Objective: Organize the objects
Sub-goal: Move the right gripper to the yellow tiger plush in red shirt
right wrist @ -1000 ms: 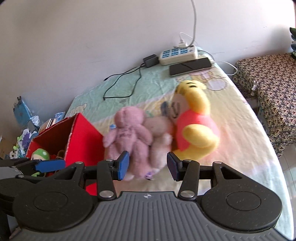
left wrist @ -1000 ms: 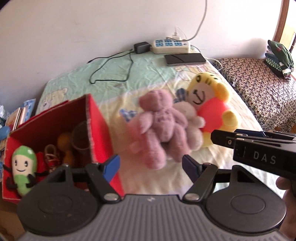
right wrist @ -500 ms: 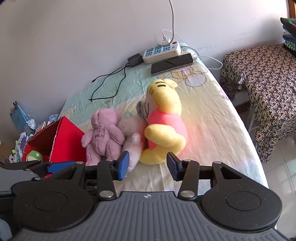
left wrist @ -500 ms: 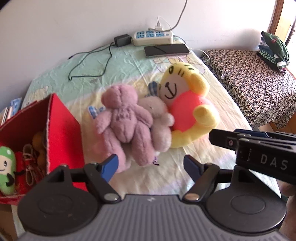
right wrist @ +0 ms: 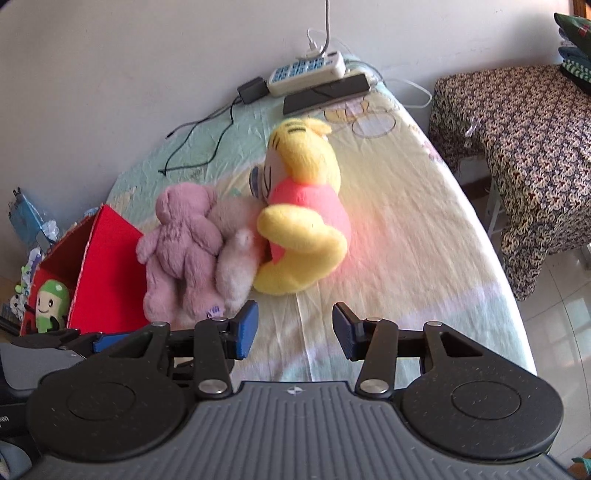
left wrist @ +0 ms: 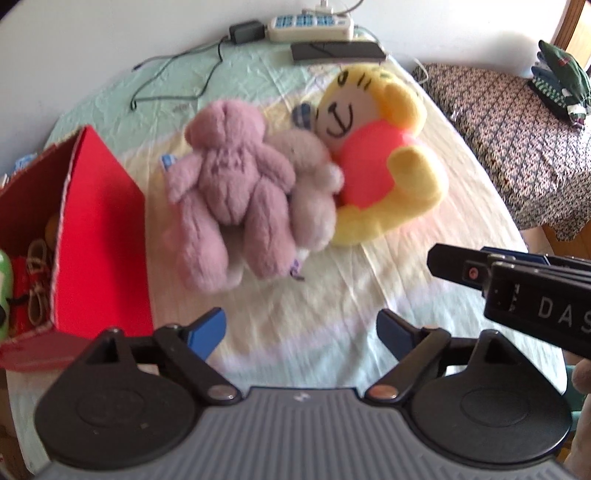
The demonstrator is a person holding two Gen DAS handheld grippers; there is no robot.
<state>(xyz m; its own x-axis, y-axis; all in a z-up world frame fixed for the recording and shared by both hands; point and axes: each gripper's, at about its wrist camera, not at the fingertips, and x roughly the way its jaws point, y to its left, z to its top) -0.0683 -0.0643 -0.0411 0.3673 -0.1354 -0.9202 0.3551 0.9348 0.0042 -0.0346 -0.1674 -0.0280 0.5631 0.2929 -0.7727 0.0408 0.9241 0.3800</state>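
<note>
Three plush toys lie huddled on the bed: a mauve bear (left wrist: pixel 232 184) (right wrist: pixel 181 243), a smaller beige bear (left wrist: pixel 314 184) (right wrist: pixel 236 258) and a yellow tiger in a pink shirt (left wrist: pixel 380 155) (right wrist: pixel 306 221). A red box (left wrist: pixel 99 236) (right wrist: pixel 107 273) at the left holds a green plush figure (right wrist: pixel 50 302) and small items. My left gripper (left wrist: pixel 301 330) hovers in front of the mauve bear, its jaws opening with nothing between them. In front of the tiger, my right gripper (right wrist: pixel 293 328) stands open and empty; the left wrist view shows its side at the right.
At the bed's far end lie a power strip (left wrist: pixel 310 27) (right wrist: pixel 306 72), a black adapter with cable (left wrist: pixel 247 31) and a dark phone (left wrist: pixel 336 51) (right wrist: pixel 325 94). A table with a patterned cloth (left wrist: pixel 517 129) (right wrist: pixel 524 147) stands to the right, with tiled floor (right wrist: pixel 557 325) below.
Both grippers have come closer to the plush toys, which now look larger. The left gripper's jaws have spread wider. The red box has slid toward the left edge of the left wrist view.
</note>
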